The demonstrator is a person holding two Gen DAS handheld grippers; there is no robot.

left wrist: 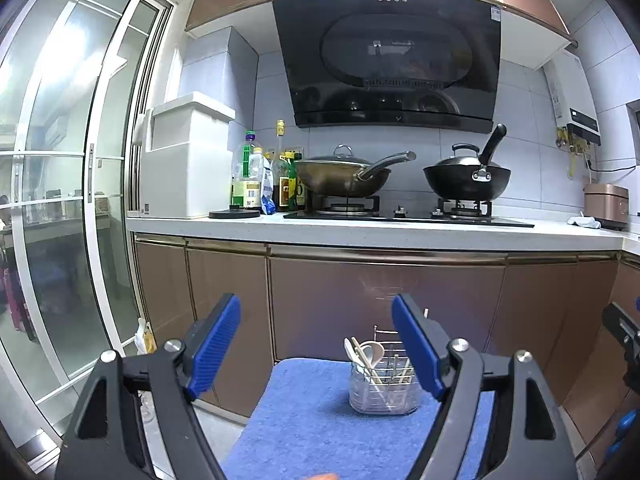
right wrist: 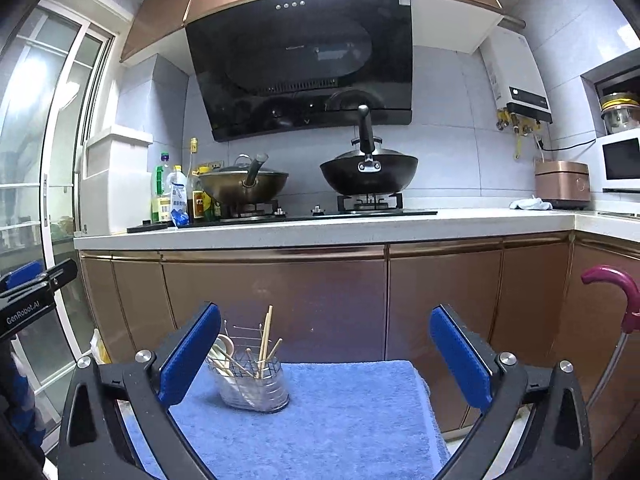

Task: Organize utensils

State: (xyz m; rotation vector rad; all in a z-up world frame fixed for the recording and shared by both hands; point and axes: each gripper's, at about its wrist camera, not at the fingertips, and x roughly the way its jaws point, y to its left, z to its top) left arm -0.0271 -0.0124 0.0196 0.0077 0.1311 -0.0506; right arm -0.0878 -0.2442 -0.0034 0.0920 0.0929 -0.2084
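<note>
Bronze cabinets [right wrist: 440, 300] under a white counter [right wrist: 360, 226], grey tiled wall [right wrist: 460, 152], glass sliding door [left wrist: 60, 160] leftward.

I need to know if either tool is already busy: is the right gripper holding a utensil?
No: the right gripper is open with nothing between its blue pads, and the utensils stand in the holder.

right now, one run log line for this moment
left tool: open, empty | right tool: open, empty | clear wire-framed utensil holder: upright on blue towel, holding chopsticks and white spoon
</note>
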